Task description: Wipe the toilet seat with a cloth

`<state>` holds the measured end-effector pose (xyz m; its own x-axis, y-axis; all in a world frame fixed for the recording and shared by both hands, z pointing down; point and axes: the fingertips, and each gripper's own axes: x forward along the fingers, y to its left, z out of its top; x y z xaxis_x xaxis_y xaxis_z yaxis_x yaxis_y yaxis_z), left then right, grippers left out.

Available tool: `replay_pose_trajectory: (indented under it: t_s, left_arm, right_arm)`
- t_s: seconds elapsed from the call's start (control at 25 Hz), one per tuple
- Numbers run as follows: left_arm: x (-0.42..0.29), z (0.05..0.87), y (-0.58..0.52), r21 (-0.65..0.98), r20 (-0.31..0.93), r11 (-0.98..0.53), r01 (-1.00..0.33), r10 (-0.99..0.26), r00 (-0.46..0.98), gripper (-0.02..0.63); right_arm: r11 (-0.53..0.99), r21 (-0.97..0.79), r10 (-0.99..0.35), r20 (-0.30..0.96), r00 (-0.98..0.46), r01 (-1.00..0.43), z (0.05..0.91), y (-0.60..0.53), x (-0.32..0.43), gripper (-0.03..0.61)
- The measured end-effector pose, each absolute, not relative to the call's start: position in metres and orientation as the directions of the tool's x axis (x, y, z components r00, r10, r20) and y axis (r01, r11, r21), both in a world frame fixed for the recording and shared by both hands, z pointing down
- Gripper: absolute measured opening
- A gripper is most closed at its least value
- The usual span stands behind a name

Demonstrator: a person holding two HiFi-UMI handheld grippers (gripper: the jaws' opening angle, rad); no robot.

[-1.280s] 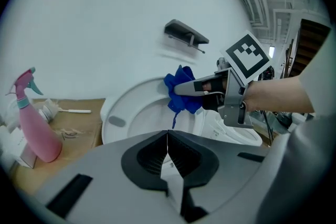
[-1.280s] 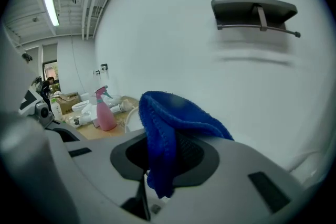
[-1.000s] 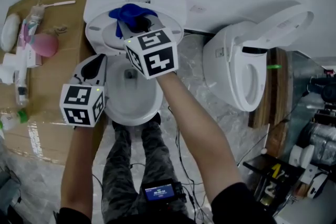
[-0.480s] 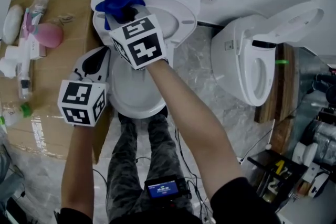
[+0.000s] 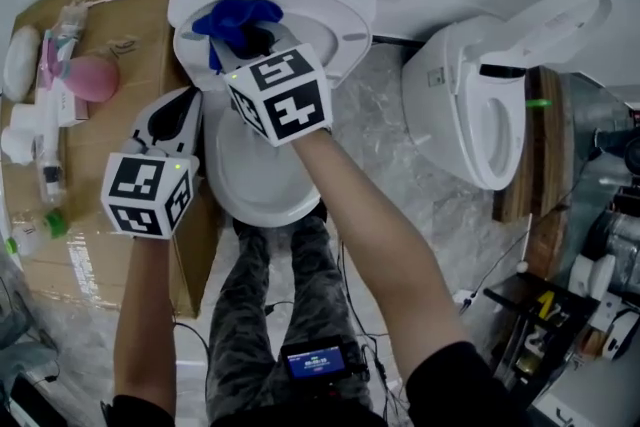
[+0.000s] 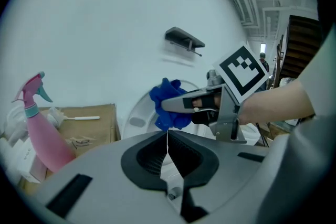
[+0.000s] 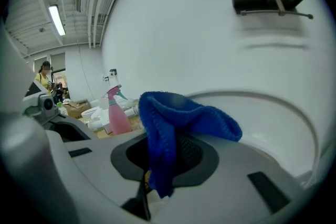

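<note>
A blue cloth (image 5: 235, 18) is bunched against the raised white toilet seat (image 5: 335, 10), left of its middle. My right gripper (image 5: 250, 40) is shut on the cloth, with its marker cube over the bowl (image 5: 262, 185). In the right gripper view the cloth (image 7: 176, 123) drapes over the jaws and hides the tips, and the seat (image 7: 262, 118) curves behind. My left gripper (image 5: 178, 120) hangs at the bowl's left rim, shut on nothing. In the left gripper view its jaws (image 6: 168, 136) meet, with the cloth (image 6: 167, 105) ahead.
A cardboard box (image 5: 120, 15) on the left carries a pink spray bottle (image 5: 90, 77) and small bottles. A second white toilet (image 5: 475, 110) stands to the right, beside wooden boards and gear. My legs stand at the bowl's front. A dark fixture (image 6: 184, 38) hangs on the wall.
My right gripper has slid the blue cloth leftward across the raised seat and a little lower. My left gripper has stayed beside the bowl.
</note>
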<state>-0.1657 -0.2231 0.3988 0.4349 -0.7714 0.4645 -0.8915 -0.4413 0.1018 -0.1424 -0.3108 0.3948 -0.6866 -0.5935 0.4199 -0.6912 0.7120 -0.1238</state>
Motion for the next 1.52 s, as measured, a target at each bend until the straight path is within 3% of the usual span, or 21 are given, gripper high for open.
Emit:
replay_pose_trajectory:
  t_s: [0.44,0.6,0.76,0.96,1.32,1.52]
  left_arm:
    - [-0.134,0.371,-0.265,-0.108,0.452,-0.643,-0.758,-0.711,0.539,0.014]
    - [-0.121,0.361,-0.283,-0.184,0.472,-0.663,-0.726,-0.707,0.526,0.016]
    - [-0.111,0.342,-0.301,-0.244,0.481,-0.671,-0.700,-0.710,0.514,0.094]
    - [-0.091,0.316,-0.319,-0.343,0.493,-0.688,-0.639,-0.711,0.501,0.136]
    - [-0.060,0.327,-0.334,-0.401,0.595,-0.762,-0.508,-0.638,0.488,0.142]
    - [-0.063,0.337,-0.343,-0.455,0.601,-0.747,-0.485,-0.659,0.452,0.141]
  right_arm:
    - [0.666,-0.117,-0.652,0.389,-0.651,-0.737,0.374,-0.298,-0.060,0.083]
    - [0.689,-0.082,-0.640,0.398,-0.657,-0.720,0.367,-0.294,-0.038,0.083]
    - [0.693,-0.074,-0.639,0.397,-0.659,-0.717,0.358,-0.297,-0.023,0.083]
    - [0.708,-0.061,-0.630,0.394,-0.669,-0.703,0.344,-0.301,-0.012,0.083]
    - [0.734,-0.025,-0.614,0.405,-0.678,-0.679,0.335,-0.298,0.002,0.083]
    - [0.726,-0.026,-0.620,0.407,-0.671,-0.687,0.341,-0.301,0.008,0.083]
